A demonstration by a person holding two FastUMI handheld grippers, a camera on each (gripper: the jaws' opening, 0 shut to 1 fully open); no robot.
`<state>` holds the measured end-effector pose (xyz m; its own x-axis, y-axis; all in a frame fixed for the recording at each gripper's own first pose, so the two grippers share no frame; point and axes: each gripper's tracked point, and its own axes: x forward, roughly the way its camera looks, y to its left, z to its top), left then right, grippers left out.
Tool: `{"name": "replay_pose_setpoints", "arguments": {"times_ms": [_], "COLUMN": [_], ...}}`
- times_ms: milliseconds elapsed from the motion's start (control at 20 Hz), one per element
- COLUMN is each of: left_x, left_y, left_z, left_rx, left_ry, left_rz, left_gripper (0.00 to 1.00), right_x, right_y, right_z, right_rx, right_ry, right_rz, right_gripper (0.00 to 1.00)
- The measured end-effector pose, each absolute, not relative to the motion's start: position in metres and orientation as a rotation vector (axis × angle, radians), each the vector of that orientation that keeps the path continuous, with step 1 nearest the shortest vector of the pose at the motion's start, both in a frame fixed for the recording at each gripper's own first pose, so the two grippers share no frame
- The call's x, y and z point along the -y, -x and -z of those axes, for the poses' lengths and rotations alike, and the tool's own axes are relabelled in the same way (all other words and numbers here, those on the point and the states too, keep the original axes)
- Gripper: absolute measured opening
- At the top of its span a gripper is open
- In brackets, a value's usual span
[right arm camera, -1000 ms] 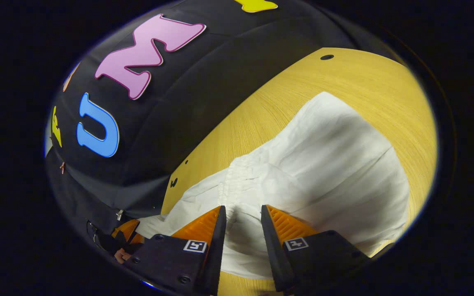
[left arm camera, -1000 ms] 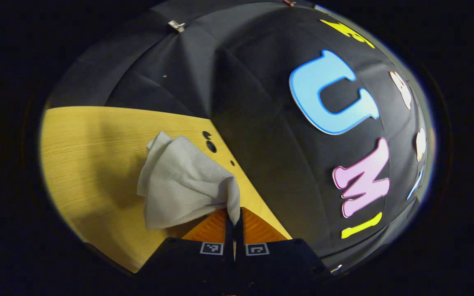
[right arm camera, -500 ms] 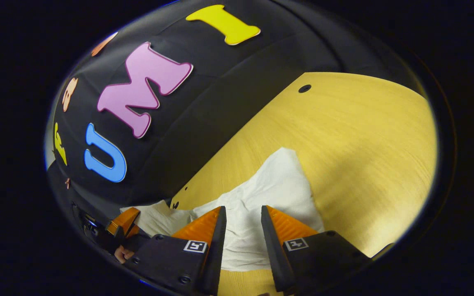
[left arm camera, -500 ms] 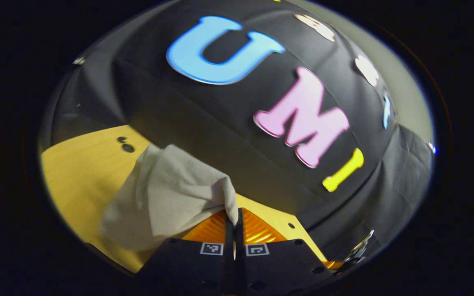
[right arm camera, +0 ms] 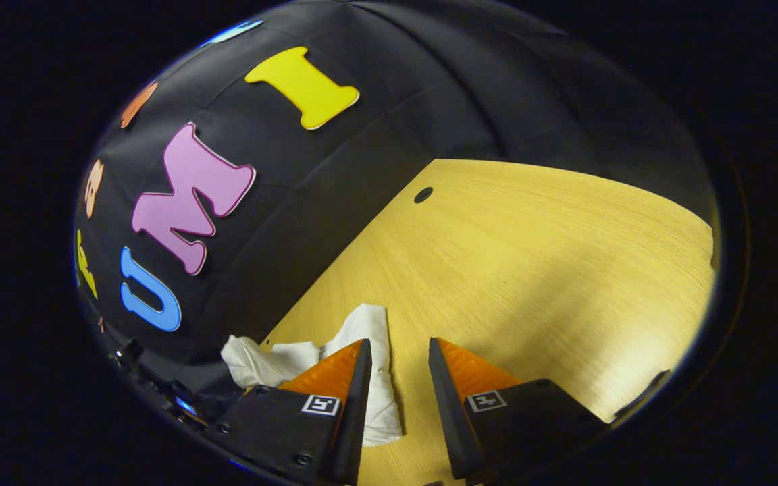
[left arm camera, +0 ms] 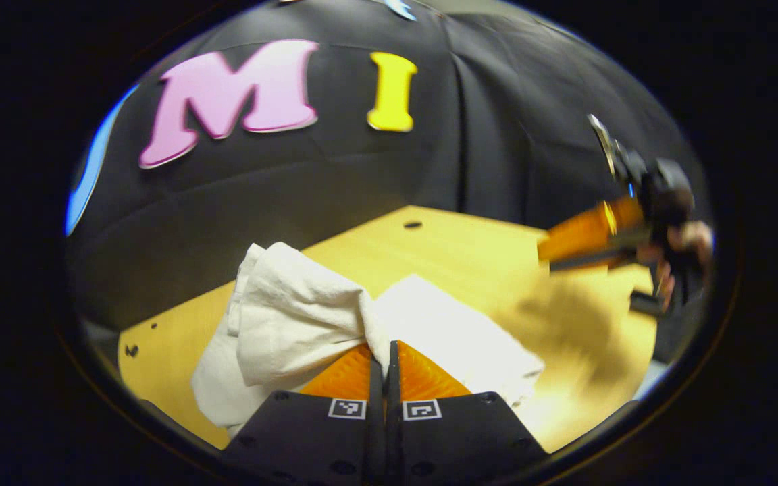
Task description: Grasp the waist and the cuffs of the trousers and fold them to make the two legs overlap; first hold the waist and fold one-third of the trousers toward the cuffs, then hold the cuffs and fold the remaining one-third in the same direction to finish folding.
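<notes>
The white trousers (left arm camera: 294,310) lie bunched on the yellow wooden table (left arm camera: 470,250). My left gripper (left arm camera: 383,354) is shut on a raised edge of the cloth, and a folded layer (left arm camera: 456,331) lies flat on the table behind it. My right gripper (right arm camera: 396,354) stands open above the table with nothing between its fingers. The trousers (right arm camera: 369,337) lie to its left, partly behind its left finger. In the left gripper view the right gripper (left arm camera: 585,236) hangs blurred at the far right, held by a hand (left arm camera: 686,243).
The black cloth wall (right arm camera: 335,202) closes the table's far side. A small dark hole (right arm camera: 423,195) marks the tabletop near the wall. Bare wood (right arm camera: 551,270) stretches to the right of the trousers.
The left gripper has swung round with the cloth edge still held, bringing the folded trousers and the right gripper into its view. The right gripper has drawn back off the trousers to their right.
</notes>
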<state>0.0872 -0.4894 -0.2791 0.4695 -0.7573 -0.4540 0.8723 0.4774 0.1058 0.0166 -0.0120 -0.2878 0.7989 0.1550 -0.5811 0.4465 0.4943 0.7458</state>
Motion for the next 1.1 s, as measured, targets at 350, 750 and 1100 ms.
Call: {"name": "replay_pose_setpoints", "arguments": {"times_ms": [350, 750, 1100], "left_x": [0.491, 0.491, 0.494], "left_y": [-0.066, -0.067, -0.065], "left_z": [0.275, 0.275, 0.283], "left_rx": [-0.128, 0.121, 0.271], "left_ry": [-0.830, -1.191, -1.398], "left_rz": [1.107, 1.128, 1.086], "left_gripper": [0.05, 0.06, 0.07], "right_x": [0.054, 0.092, 0.089], "right_y": [-0.007, 0.002, 0.006], "right_z": [0.300, 0.301, 0.301], "right_rx": [-0.662, -0.647, -0.655], "right_ry": [-1.026, -1.026, -1.049], "right_rz": [0.229, 0.269, 0.258], "right_gripper": [0.53, 0.53, 0.53]}}
